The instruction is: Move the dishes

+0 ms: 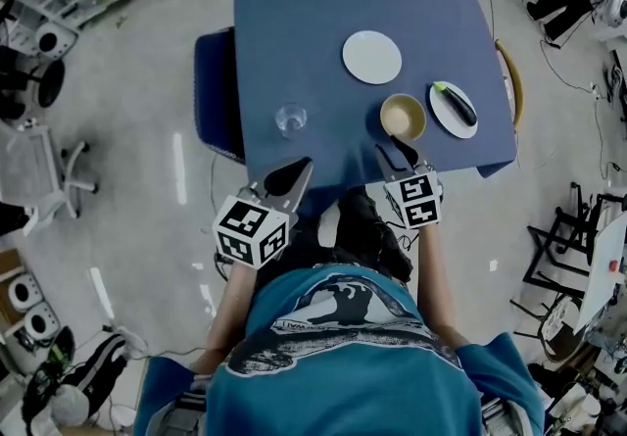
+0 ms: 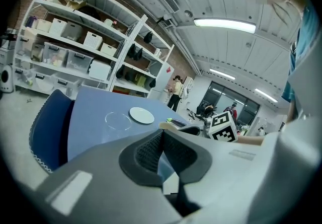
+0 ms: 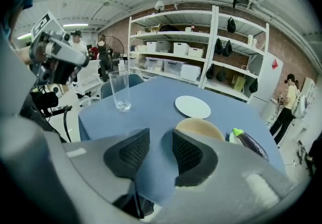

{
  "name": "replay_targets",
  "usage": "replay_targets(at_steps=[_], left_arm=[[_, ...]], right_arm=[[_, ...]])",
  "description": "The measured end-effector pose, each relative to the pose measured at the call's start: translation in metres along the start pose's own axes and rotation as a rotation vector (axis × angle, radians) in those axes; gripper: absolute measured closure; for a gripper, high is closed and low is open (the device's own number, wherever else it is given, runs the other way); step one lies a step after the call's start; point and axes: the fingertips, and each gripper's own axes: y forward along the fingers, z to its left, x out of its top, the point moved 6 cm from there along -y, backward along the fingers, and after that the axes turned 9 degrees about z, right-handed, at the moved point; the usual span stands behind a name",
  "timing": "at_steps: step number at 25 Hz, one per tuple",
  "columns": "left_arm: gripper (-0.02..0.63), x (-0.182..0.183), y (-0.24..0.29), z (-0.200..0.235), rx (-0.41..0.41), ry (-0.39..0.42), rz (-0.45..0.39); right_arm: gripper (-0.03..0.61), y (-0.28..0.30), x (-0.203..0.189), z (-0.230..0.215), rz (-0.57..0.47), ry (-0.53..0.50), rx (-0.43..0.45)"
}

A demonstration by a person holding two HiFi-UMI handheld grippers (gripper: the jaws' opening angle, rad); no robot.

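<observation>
Head view has both your grippers low over the near edge of the blue surface (image 1: 294,32). Your left gripper (image 1: 297,172) points toward the glass (image 1: 291,119) but is clearly short of it. In the left gripper view its jaws are pressed together with nothing between the pads.

Your right gripper (image 1: 396,155) is just in front of the bowl (image 1: 403,117), with its tips close to the bowl's near rim. From above you cannot tell whether they touch it. In the right gripper view the jaws stand partly apart, and only the blue surface shows in the gap. The bowl lies just beyond the right-hand jaw and is not gripped.

The tan bowl sits upright on the near right part of the surface. Just beside it, on the right, is the right plate (image 1: 443,122), with an eggplant (image 1: 457,103) lying across it. The far plate (image 1: 371,57), white and bare, lies beyond the bowl toward the middle of the surface, apart from both. The glass stands upright to the left of the bowl, well apart from it, near the left edge. A blue chair (image 1: 214,91) is pushed against that left side.
</observation>
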Motion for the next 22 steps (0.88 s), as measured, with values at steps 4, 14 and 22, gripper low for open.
replay_targets(at_steps=[4, 14, 22], left_arm=[[0.600, -0.001, 0.012, -0.007, -0.032, 0.007, 0.015], [0.600, 0.021, 0.057, -0.047, -0.063, 0.056, 0.019], [0.600, 0.026, 0.102, -0.105, -0.085, 0.056, 0.015]], right_arm=[[0.433, -0.013, 0.008, 0.005, -0.069, 0.030, 0.032], [0.503, -0.042, -0.002, -0.027, -0.176, 0.108, 0.050], [0.559, -0.072, -0.034, -0.071, -0.209, 0.174, 0.076]])
